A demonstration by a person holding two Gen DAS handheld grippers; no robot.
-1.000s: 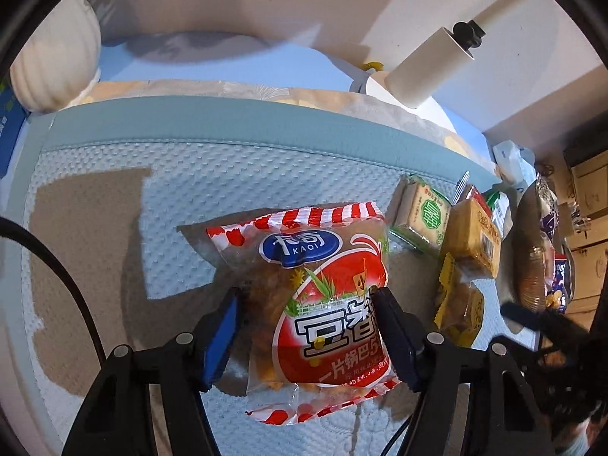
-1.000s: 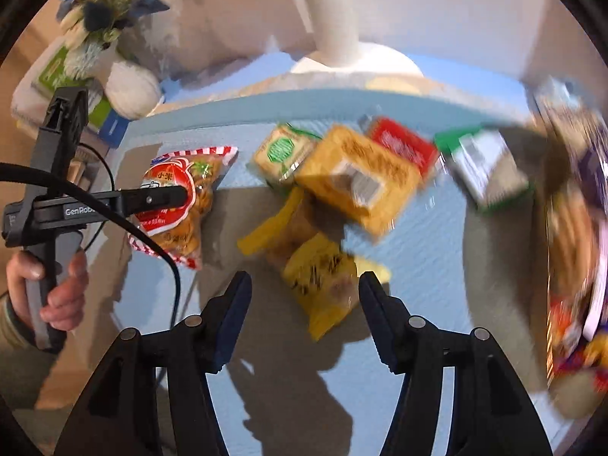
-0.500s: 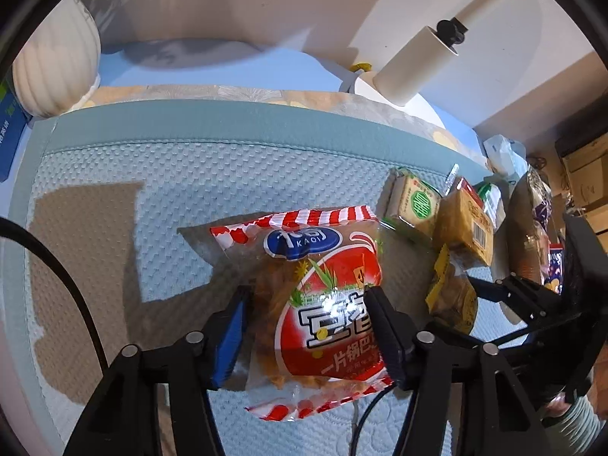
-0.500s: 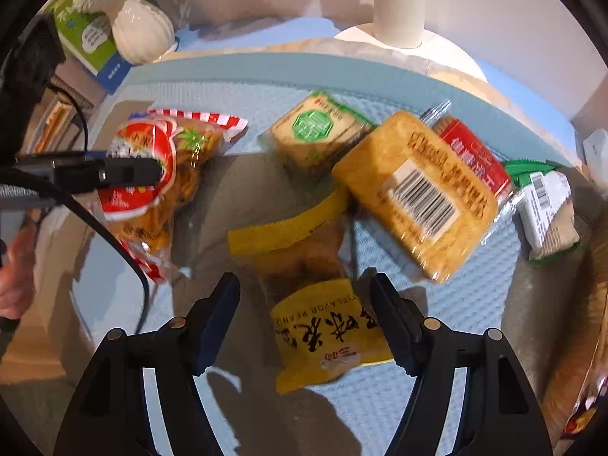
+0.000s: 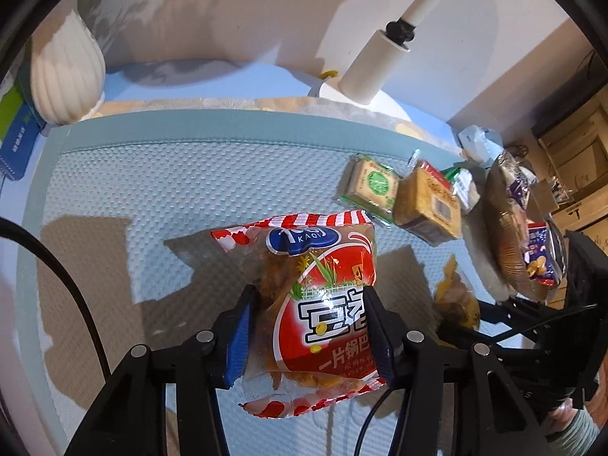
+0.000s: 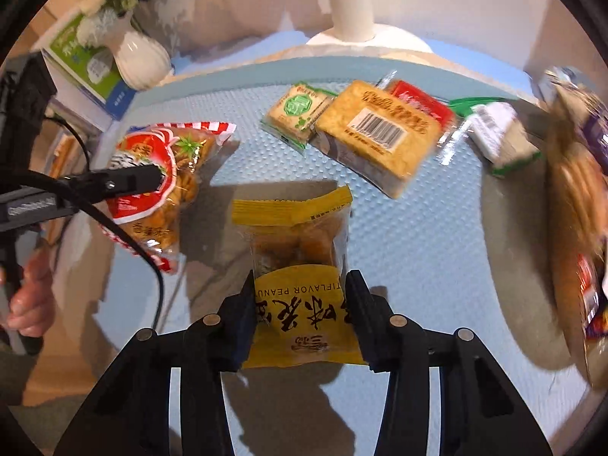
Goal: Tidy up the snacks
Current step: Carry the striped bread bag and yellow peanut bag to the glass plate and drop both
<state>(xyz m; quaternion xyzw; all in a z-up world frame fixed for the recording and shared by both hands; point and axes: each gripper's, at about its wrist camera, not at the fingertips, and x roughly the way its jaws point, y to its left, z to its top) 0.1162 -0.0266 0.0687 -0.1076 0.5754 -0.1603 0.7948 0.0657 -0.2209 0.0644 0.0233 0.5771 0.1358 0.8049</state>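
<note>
My left gripper is shut on a red and white striped snack bag, holding it just above the blue mat. The same bag shows in the right wrist view. My right gripper is shut on a yellow peanut bag, also seen at the right in the left wrist view. A green-label packet, a tan barcode packet, a red packet and a green and white packet lie at the far side of the mat.
A white vase and books stand at the back left. A white lamp post stands behind the mat. A basket holding more snacks sits at the right edge.
My left gripper has closed on the red bag and lifted it slightly. My right gripper has moved in over the yellow peanut bag and closed on it.
</note>
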